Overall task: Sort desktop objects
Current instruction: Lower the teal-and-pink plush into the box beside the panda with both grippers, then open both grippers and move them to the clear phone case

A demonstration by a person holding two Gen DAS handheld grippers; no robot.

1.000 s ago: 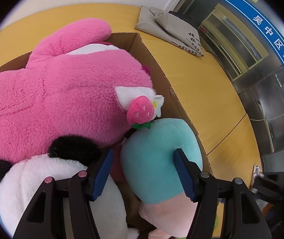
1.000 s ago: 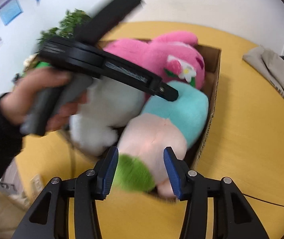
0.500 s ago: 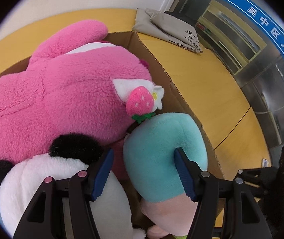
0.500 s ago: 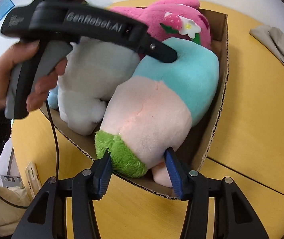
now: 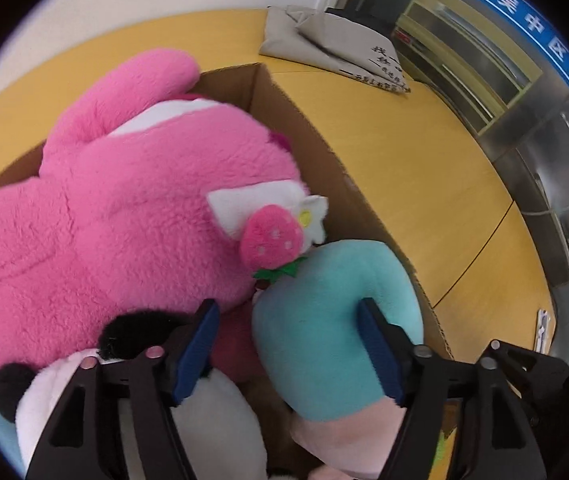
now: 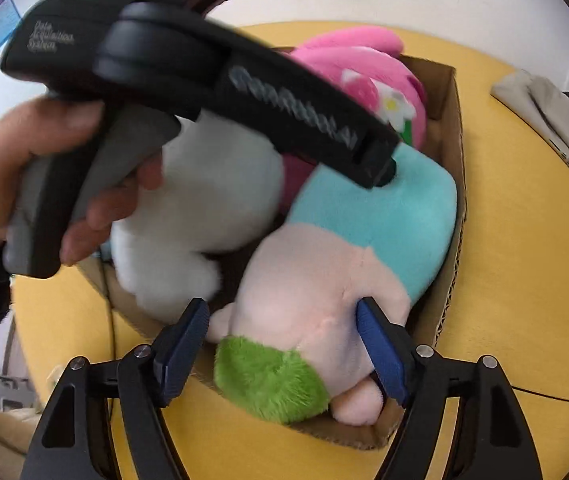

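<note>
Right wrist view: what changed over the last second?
The right gripper came down onto the pink end of the teal and pink plush toy, jaws opening, now straddling it. The left gripper jaws are opening around the toy's teal end. No firm grip shows at either end. The cardboard box, the pink plush and the white plush stayed put.

Both tools point steeply downward. The left tool (image 5: 288, 344) has its 2 jaws opening, blue pads (image 5: 198, 346) spread. The right tool (image 6: 282, 346) also has its jaws opening. A bare hand (image 6: 44, 168) grips the left tool's grey handle.
</note>
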